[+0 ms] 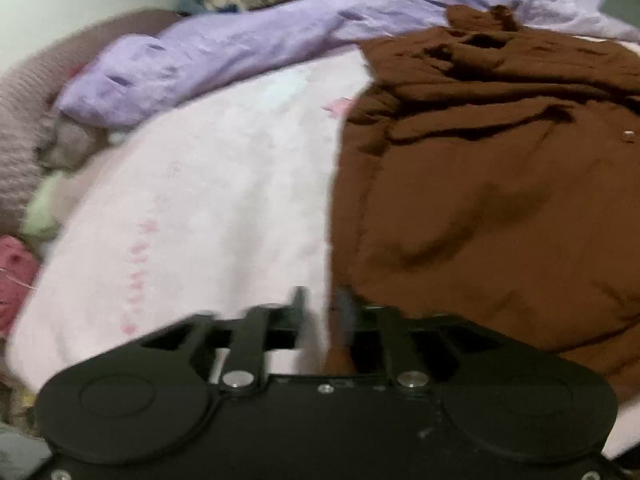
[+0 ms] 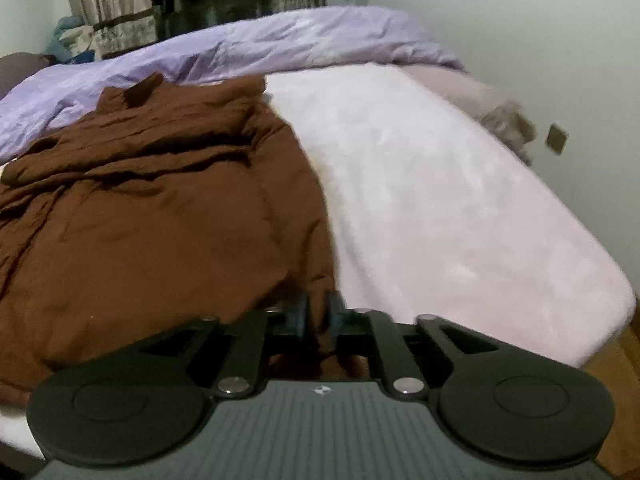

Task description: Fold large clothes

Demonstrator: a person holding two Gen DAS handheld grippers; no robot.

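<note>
A large brown garment [image 1: 480, 200] lies spread on a pale pink bed cover [image 1: 200, 200], rumpled at its far end. In the left wrist view my left gripper [image 1: 320, 308] is nearly closed at the garment's near left edge, and brown cloth shows between the fingers. In the right wrist view the same garment [image 2: 160, 220] fills the left half. My right gripper [image 2: 318, 316] is shut on its near right edge, with brown cloth pinched between the fingers. The left view is blurred.
A purple duvet [image 2: 240, 48] is bunched along the far side of the bed [image 2: 460, 200]. A mauve knitted blanket [image 1: 24, 120] and small pink and green items lie at the left. A wall runs on the right, with wooden floor [image 2: 616, 368] below.
</note>
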